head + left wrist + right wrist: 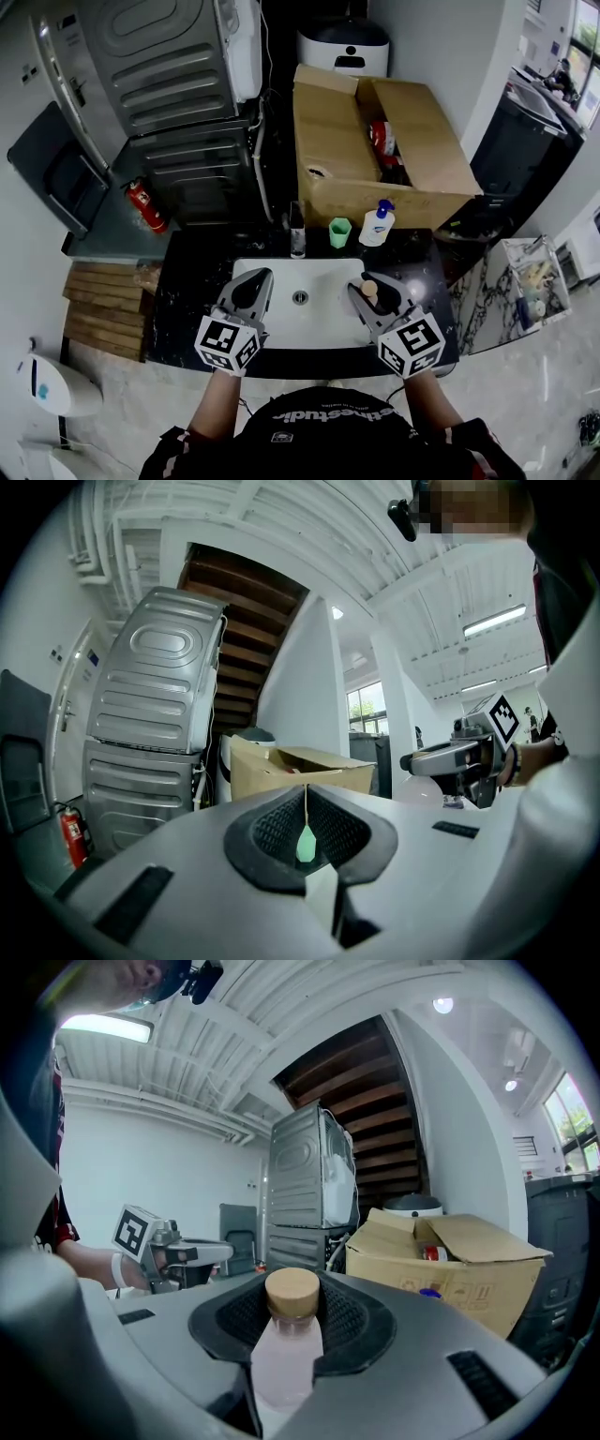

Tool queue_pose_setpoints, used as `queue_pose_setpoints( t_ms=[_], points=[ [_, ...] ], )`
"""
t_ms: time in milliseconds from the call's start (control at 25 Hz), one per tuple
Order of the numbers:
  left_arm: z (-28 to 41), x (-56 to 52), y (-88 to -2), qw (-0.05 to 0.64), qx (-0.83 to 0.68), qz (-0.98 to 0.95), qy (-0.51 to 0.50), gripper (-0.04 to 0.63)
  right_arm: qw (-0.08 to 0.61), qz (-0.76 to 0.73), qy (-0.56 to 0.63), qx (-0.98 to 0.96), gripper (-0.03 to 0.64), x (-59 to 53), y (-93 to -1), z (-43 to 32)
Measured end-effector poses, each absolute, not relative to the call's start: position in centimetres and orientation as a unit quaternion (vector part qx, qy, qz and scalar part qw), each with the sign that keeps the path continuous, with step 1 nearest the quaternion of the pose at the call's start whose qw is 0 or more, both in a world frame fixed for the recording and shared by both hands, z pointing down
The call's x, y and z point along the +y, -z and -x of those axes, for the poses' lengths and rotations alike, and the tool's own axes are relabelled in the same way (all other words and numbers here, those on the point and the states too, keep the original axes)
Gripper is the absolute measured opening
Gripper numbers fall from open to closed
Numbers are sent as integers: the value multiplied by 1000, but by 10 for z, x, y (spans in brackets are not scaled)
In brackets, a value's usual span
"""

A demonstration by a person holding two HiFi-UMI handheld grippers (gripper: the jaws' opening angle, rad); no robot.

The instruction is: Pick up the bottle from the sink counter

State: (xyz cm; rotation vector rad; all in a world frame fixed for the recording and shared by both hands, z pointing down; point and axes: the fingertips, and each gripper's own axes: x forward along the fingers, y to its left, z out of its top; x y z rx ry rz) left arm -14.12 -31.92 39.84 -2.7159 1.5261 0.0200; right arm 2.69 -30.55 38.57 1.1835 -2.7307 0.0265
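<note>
Holding bottle (286, 1354) between right tongs (292, 1290) | left tongs (306, 803) pressed together, empty

The head view is bright and even, with soft shadows. The white sink (319, 323) shines, and the black counter (187, 300) looks very dark. Straight walls bend near the edges, and the corners go dim.

In the left gripper view, a long ceiling lamp (492, 621) glows, and daylight comes in through a window (364, 710). A black ring runs round the picture.

In the right gripper view, a long lamp (103, 1024) and 2 small round lamps (442, 1004) glare. The bottle (286, 1344), close to the lens, looks a bit soft.
</note>
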Motion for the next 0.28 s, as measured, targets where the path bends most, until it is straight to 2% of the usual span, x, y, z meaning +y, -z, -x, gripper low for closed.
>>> queue_pose_setpoints(
  t_ms=[280],
  points=[
    [135,-323,-399,14,488,873,-3,17,84,-396,-10,-914,156,-307,-387,-31]
  ],
)
